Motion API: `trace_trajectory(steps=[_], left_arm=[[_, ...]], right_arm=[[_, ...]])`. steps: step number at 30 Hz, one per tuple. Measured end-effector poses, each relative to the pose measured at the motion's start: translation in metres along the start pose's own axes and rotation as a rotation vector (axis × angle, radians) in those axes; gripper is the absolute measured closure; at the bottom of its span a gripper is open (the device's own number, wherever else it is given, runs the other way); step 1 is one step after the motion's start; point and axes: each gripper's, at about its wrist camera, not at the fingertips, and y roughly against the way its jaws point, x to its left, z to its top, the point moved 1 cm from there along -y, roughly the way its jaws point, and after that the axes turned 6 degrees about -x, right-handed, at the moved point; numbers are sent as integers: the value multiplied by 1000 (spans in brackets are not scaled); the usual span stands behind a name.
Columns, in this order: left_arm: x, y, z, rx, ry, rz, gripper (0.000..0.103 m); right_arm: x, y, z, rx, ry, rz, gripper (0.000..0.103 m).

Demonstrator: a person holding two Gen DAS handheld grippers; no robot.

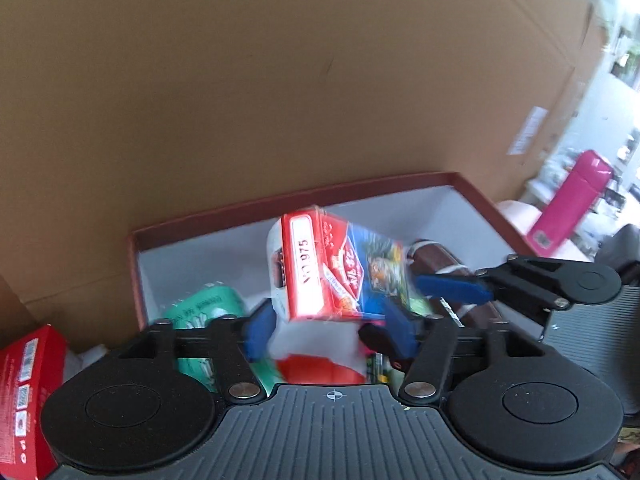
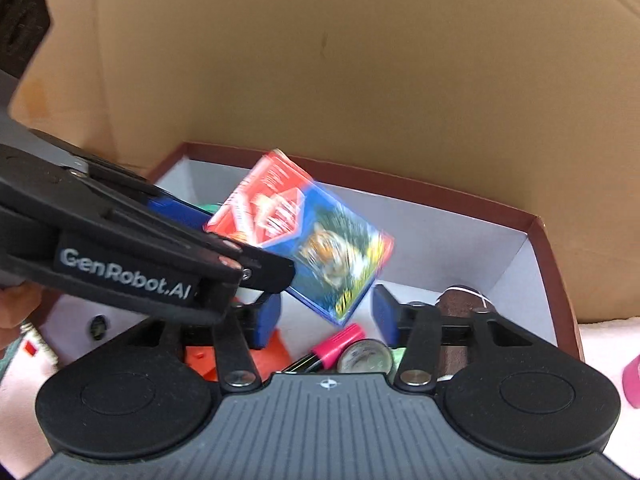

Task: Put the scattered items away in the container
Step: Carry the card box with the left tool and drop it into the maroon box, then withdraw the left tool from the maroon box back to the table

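A red and blue packet with a tiger picture [image 1: 340, 272] [image 2: 308, 232] is tilted and blurred in the air above the red-rimmed box [image 1: 280, 204] [image 2: 536, 232]. My left gripper [image 1: 328, 332] is open, its blue pads on either side just below the packet, not gripping it. My right gripper [image 2: 326, 320] is open below the packet; one of its blue fingers shows in the left wrist view [image 1: 452, 286]. Inside the box lie a green packet [image 1: 208, 308], a brown wallet-like item [image 2: 456, 308], a pink marker [image 2: 340, 344], a round tin [image 2: 366, 356] and an orange piece [image 2: 272, 354].
A big cardboard wall [image 1: 280, 80] stands right behind the box. A red carton [image 1: 28, 392] lies at the left outside the box. A pink bottle [image 1: 572, 200] stands at the right. The left gripper's body [image 2: 120, 256] crosses the right wrist view.
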Motion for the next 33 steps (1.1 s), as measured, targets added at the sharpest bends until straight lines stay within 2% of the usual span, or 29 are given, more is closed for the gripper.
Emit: trace_trajectory(steps=[3, 5, 6, 8, 11, 18, 23, 26, 33], left_arm=[[-4, 7, -4, -19, -37, -47, 16], [-8, 13, -7, -45, -63, -11, 3], [-8, 16, -8, -66, -74, 17, 0], [-8, 21, -9, -94, -93, 32, 0], [-10, 27, -8, -86, -81, 28, 0], [-14, 41, -9, -86, -70, 38, 0], [-19, 63, -14, -109, -72, 32, 0], [-22, 77, -17, -122, -71, 27, 0], [-24, 116, -42, -165, -16, 24, 0]], right_arm=[[0, -1, -6, -2, 0, -17, 25], [0, 3, -11, -9, -9, -16, 19], [0, 6, -14, -15, -10, -23, 16], [2, 13, -18, -31, -8, -38, 13], [11, 24, -19, -48, -5, -58, 8], [24, 50, -23, -82, 41, -76, 3], [32, 75, -27, -116, 58, -89, 3], [52, 66, -21, -137, 63, -96, 2], [78, 84, -20, -219, 26, -114, 2]])
